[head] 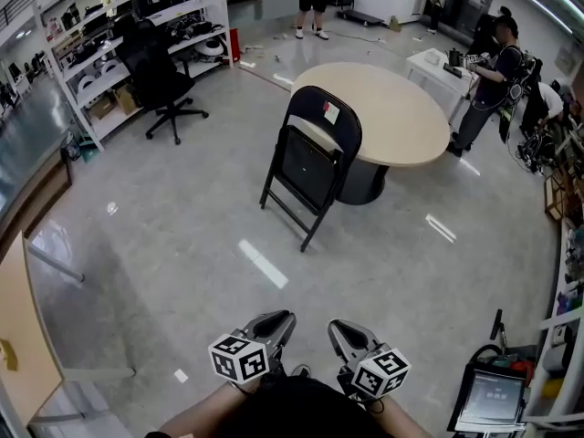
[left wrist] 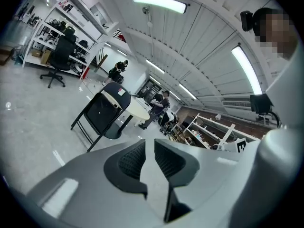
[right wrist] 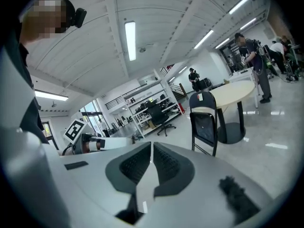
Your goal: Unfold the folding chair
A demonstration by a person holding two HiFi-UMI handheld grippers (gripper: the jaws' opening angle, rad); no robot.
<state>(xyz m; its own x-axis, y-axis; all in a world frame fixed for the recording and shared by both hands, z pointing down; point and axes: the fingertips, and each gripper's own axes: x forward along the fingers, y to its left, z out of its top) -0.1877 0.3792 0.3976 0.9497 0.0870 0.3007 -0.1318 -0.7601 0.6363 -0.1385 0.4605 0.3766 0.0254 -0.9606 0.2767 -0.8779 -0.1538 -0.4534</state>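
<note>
Grey floor [head: 164,272]: folding chair [head: 310,158], upper centre, apparently propped folded against table [head: 401,117]. Left gripper [head: 274,323] slightly parted, right gripper [head: 346,332] closed, both empty pending approach.

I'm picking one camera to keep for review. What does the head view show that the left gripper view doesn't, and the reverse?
Only the head view: the left gripper and right gripper from above, and a screen at lower right. Only the left gripper view: the ceiling lights, and the left gripper's jaws slightly apart with nothing between. Both: the black folding chair standing beside the round table, the black office chair and the shelves.
</note>
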